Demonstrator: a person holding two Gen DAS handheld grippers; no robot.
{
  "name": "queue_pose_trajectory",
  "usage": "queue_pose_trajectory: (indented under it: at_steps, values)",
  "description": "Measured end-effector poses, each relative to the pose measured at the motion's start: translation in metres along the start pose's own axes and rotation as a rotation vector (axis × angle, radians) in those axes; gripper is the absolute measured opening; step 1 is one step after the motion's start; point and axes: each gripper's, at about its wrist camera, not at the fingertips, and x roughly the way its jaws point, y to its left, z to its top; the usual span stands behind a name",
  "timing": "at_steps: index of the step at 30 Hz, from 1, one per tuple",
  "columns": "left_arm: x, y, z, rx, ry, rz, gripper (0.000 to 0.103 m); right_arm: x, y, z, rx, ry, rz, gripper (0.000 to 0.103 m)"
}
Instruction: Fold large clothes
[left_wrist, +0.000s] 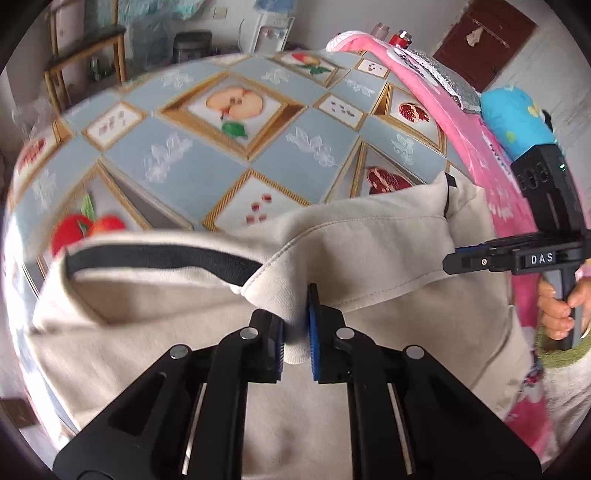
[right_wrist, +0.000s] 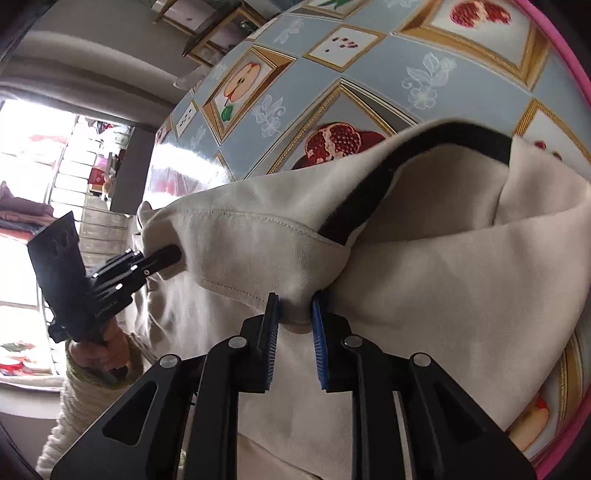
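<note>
A large cream garment (left_wrist: 369, 251) with a black neck band (left_wrist: 159, 258) is lifted off the fruit-patterned tablecloth (left_wrist: 207, 162). My left gripper (left_wrist: 295, 310) is shut on a fold of its cream edge just right of the band. At the right of the left wrist view, my right gripper (left_wrist: 456, 260) reaches into the same garment, held by a hand (left_wrist: 557, 314). In the right wrist view, my right gripper (right_wrist: 295, 301) is shut on a bunched cream fold of the garment (right_wrist: 443, 277) below the black band (right_wrist: 369, 192). My left gripper (right_wrist: 166, 256) bites the cloth at the left.
A pink cloth (left_wrist: 480, 140) runs along the table's right edge, with a blue plush item (left_wrist: 517, 118), a red lighter (left_wrist: 397, 38) and a silver pad beside it. A wooden stool (left_wrist: 85, 55) stands beyond the far left. The tablecloth (right_wrist: 332, 92) lies bare beyond the garment.
</note>
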Motion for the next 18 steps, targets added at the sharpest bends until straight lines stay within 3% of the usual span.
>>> queue_pose_trajectory:
  at_steps: [5, 10, 16, 18]
  values:
    - [0.012, -0.002, 0.022, 0.053, -0.030, 0.090, 0.009, 0.006, 0.012, 0.034, -0.089, -0.073, -0.168, 0.011]
    - [0.021, 0.004, 0.031, 0.082, -0.031, 0.105, 0.006, 0.014, 0.005, 0.056, -0.115, -0.086, -0.194, 0.011]
    - [0.015, -0.003, 0.002, 0.190, -0.003, 0.086, 0.007, 0.008, -0.001, 0.030, -0.238, -0.068, -0.212, 0.013]
    - [0.014, -0.003, -0.001, 0.199, -0.008, 0.081, 0.007, 0.006, -0.004, 0.029, -0.223, -0.065, -0.221, 0.020]
